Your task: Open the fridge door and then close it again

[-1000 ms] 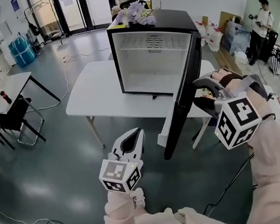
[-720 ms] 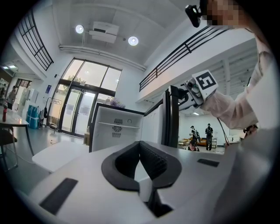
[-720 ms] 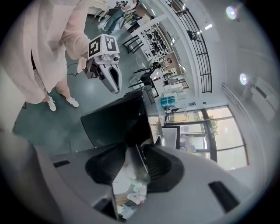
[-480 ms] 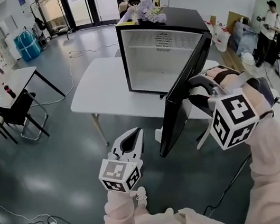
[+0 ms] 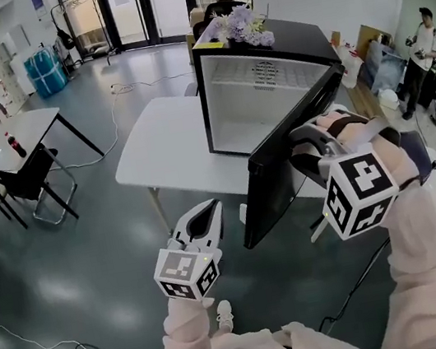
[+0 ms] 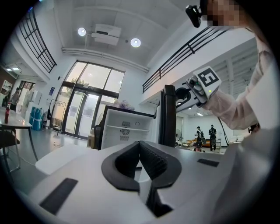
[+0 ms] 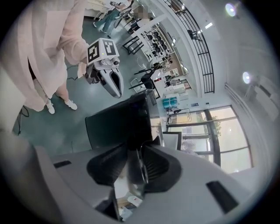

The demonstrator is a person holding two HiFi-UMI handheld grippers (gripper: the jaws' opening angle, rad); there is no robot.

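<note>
Close at my 11 o'clock my left gripper [image 5: 206, 214] hangs closed and empty, and at 1 o'clock my right gripper [image 7: 139, 151], whose jaws have just been closing to grip the edge of the fridge door [image 5: 281, 162], should swing it evenly toward the fridge [image 5: 298, 36] at 12 o'clock on the white bench [image 5: 165, 147], grey floor [image 5: 68, 271] around.

Fridge [image 5: 259, 99] on table [image 5: 167, 145], flowers [image 5: 243, 25] on top, door [image 5: 284, 168] ajar at its right

glossy grey floor [image 5: 76, 270], white table [image 5: 161, 148], glass doors [image 5: 140, 8] behind.
</note>
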